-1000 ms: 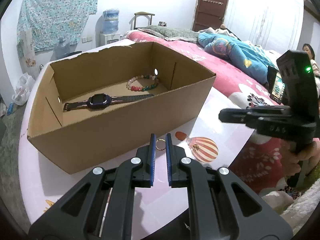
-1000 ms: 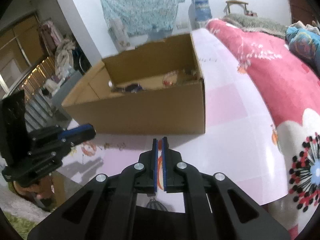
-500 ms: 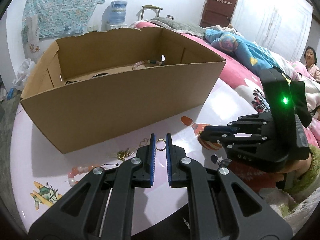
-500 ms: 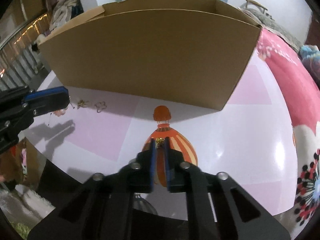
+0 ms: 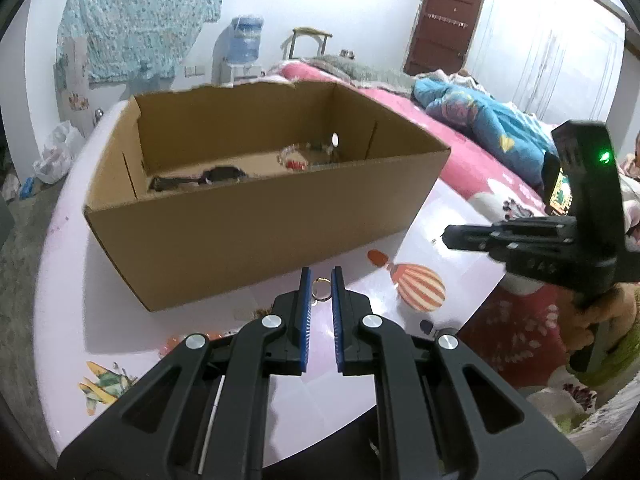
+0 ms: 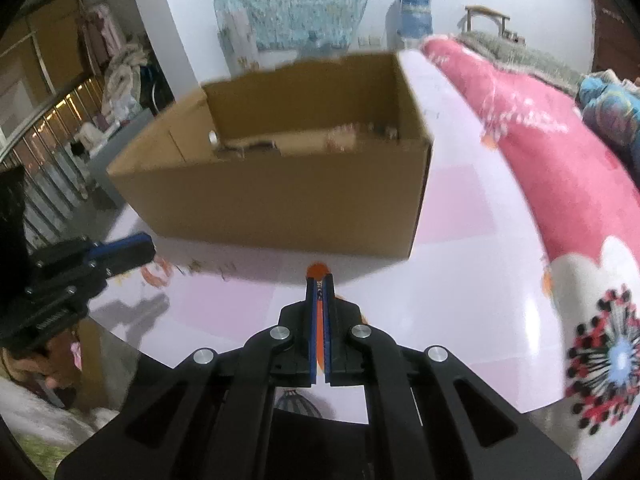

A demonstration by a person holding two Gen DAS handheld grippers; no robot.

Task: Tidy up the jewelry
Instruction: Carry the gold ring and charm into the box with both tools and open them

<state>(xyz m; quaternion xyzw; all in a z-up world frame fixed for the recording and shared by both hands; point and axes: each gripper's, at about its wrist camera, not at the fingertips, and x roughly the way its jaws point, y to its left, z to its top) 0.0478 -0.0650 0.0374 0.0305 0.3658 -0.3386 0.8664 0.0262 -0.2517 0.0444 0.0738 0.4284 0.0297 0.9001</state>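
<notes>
Left tongs (image 5: 321, 280): narrow gap, blue pads pinching a small gold ring (image 5: 321, 291) at the tips; ring hangs above the counter (image 5: 72, 280), just in front of the near wall of the cardboard box (image 5: 256, 236).

Right tongs (image 6: 319, 286): drawn fully together on a tiny piece of jewelry (image 6: 319, 285), too small and blurred to identify. From the left wrist view they sit at 3 o'clock, well clear of the box.

Box contents: dark watch (image 5: 200, 179) toward 10 o'clock on the floor, beaded bracelet (image 5: 292, 157) toward 1 o'clock near the far corner.

On the counter outside the box, at 7 o'clock of the left tongs: pink beaded piece (image 5: 178, 339) and small gold pieces (image 5: 260, 312), partly hidden behind the tongs.
</notes>
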